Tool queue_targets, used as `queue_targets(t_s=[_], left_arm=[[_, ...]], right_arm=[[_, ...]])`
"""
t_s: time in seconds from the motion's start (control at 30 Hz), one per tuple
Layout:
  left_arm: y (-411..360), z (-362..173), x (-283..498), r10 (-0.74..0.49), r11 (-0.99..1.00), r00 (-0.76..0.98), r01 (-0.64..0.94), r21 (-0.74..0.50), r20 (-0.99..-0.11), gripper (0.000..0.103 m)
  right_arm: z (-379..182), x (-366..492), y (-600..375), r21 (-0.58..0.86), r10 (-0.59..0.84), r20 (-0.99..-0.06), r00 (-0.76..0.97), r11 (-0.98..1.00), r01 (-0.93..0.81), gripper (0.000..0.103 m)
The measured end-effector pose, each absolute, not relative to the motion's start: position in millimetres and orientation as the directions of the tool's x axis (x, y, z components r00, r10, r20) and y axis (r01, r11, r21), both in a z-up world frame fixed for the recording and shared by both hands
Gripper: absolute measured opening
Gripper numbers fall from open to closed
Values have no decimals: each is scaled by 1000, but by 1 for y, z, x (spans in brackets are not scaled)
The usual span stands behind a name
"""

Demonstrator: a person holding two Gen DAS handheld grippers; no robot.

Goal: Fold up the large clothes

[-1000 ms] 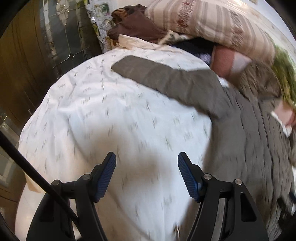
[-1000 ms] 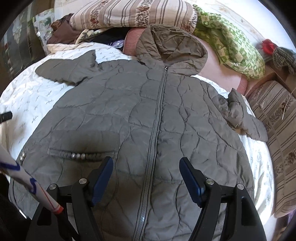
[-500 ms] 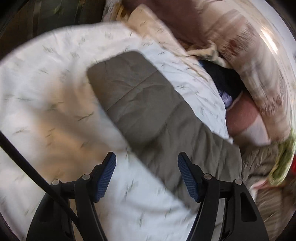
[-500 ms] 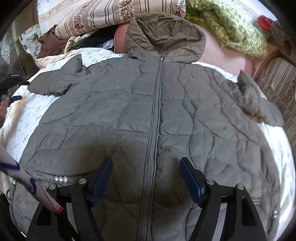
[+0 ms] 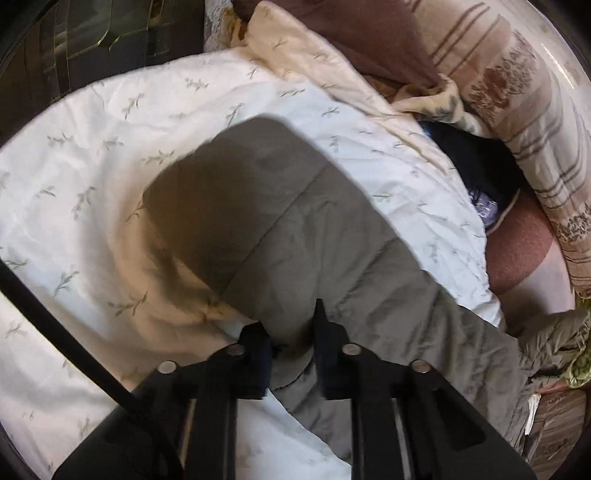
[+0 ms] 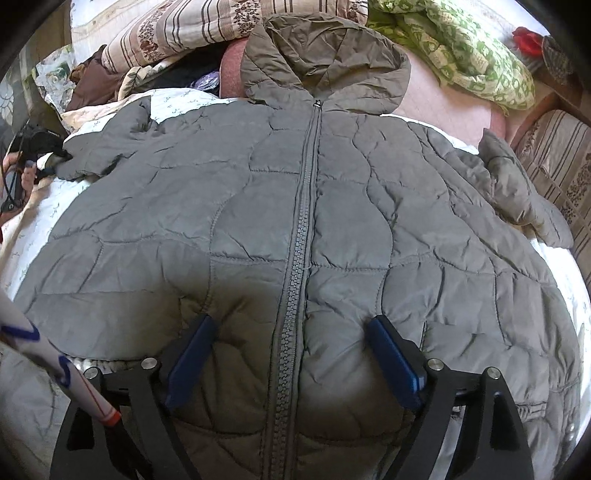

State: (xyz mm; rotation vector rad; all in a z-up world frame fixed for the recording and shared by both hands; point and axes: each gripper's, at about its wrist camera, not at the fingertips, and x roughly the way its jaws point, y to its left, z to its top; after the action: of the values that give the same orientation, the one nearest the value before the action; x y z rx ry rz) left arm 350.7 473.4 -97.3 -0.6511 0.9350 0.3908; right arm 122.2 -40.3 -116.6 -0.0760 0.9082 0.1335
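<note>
A grey-olive quilted hooded jacket (image 6: 258, 206) lies front up on the bed, zipper (image 6: 303, 229) closed, hood at the far end. My right gripper (image 6: 290, 325) presses down on the lower front, one finger on each side of the zipper. Its jaws are opening, and padded fabric bulges between them without being pinched. My left gripper (image 5: 291, 343) is shut on the near edge of the jacket's left sleeve (image 5: 280, 221), which lies flat on the sheet. In the right wrist view the left gripper (image 6: 35, 147) shows at the sleeve's end, with a person's hand behind it.
A white leaf-print bedsheet (image 5: 92, 155) covers the bed. Striped pillows (image 6: 177, 29), a green patterned blanket (image 6: 472, 55), brown cloth (image 5: 362, 33) and a dark garment (image 5: 476, 166) are piled at the head. Dark furniture (image 5: 74, 40) stands beyond the bed's left side.
My left gripper swung over to the sleeve, came down and shut on its edge. My right gripper sank onto the jacket front and its jaws spread wider.
</note>
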Motion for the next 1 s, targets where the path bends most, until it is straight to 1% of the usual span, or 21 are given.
queue_targets(t_s=[0.1,0.2,0.3,0.37,0.43,0.47,0.53,0.63,0.67,0.7,0.73,0.77,0.8,0.87,0.93,1.0], left_arm=[[447,-61,340,68,791,577,-529,-309,-814,14],[398,-10,320,47,851,644,-426,-307,-764,12],[341,31,304,-30,895,699,-299,-330,-714,11],[291,52,290,-110,919,715,-191,-345,-690,11],[249,59,281,-169,931,710,-113,-348,-683,11],[226,60,278,-194,936,705,-76,-345,-683,11],[181,52,270,-236,943,683,-10,-332,-691,11],[120,23,264,-304,938,612,58,-342,-730,11],[101,11,262,-300,943,591,67,-325,-748,11],[84,0,260,-272,955,579,68,-287,-769,14],[68,-11,257,-235,969,569,72,-237,-788,21],[57,-17,254,-217,975,559,82,-207,-801,26],[49,-22,250,-208,978,549,91,-189,-810,32],[31,-26,233,-213,977,547,118,-177,-810,39],[26,-21,213,-212,977,554,131,-167,-805,59],[31,-12,191,-190,982,584,105,-159,-789,63]], right_arm=[[-120,125,-43,10,100,-792,602,988,-151,92],[-121,126,-46,35,121,-791,600,988,-153,93],[-120,125,-47,51,136,-787,602,987,-155,93],[-115,124,-51,80,158,-783,601,985,-154,93],[-104,119,-60,130,189,-771,608,982,-141,90],[-93,112,-73,174,209,-750,628,978,-117,90],[-79,100,-94,209,212,-725,655,974,-84,91],[-69,86,-127,199,170,-719,674,979,-35,91],[-68,80,-139,191,149,-721,677,982,-12,91],[-67,73,-150,185,130,-725,676,983,10,91],[-66,68,-160,183,114,-730,674,983,32,91],[-67,63,-173,186,102,-736,669,981,55,91],[-67,58,-182,190,94,-740,666,979,73,91],[-65,51,-203,202,79,-747,660,973,111,91],[-64,48,-218,213,72,-748,660,968,136,91],[-63,48,-227,227,75,-748,660,962,148,91]])
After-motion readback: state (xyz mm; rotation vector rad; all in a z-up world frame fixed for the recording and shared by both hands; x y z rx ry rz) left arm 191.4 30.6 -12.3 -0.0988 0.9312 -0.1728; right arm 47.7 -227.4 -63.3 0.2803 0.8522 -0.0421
